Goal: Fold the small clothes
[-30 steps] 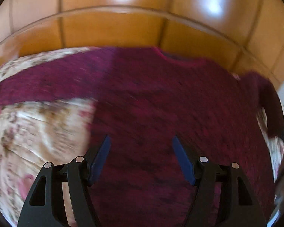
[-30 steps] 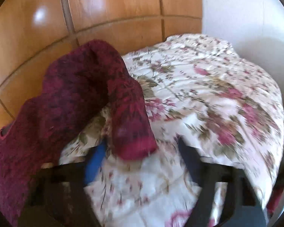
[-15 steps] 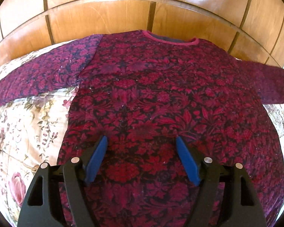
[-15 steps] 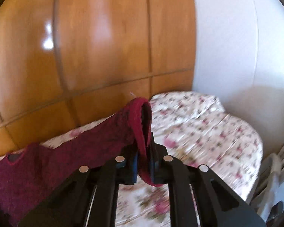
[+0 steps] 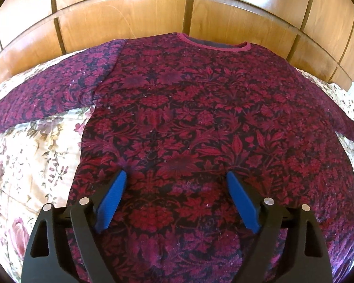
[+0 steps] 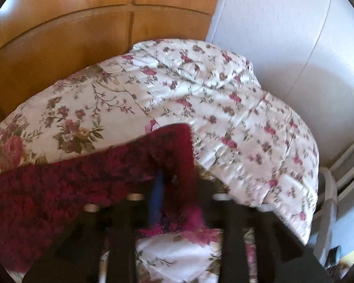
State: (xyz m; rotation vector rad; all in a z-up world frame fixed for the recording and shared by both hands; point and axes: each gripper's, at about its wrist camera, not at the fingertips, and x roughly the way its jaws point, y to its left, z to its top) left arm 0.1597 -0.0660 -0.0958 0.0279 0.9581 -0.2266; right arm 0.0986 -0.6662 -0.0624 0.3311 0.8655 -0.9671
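Note:
A dark red floral long-sleeved top (image 5: 188,118) lies flat on the bed, its neckline (image 5: 214,44) toward the headboard and both sleeves spread out. My left gripper (image 5: 176,174) hovers over the lower body of the top. Its blue-padded jaws are opening wide and nothing is pinched between them. In the blurred right wrist view the right sleeve (image 6: 59,184) stretches in from the left. Its cuff (image 6: 179,146) peaks between the jaws of my right gripper (image 6: 181,188). Those jaws are opening and the pads stand apart from the cuff.
The flowered bedspread (image 5: 30,160) covers the bed, and its far corner (image 6: 283,165) drops off at the right. A wooden headboard (image 5: 129,18) runs along the back. A white wall (image 6: 283,35) and a white rail (image 6: 349,165) stand beyond the bed's right side.
My right gripper shut on the sleeve's cuff, carried it out to the right, and its jaws have since come apart. The left gripper's jaws have spread wider over the top.

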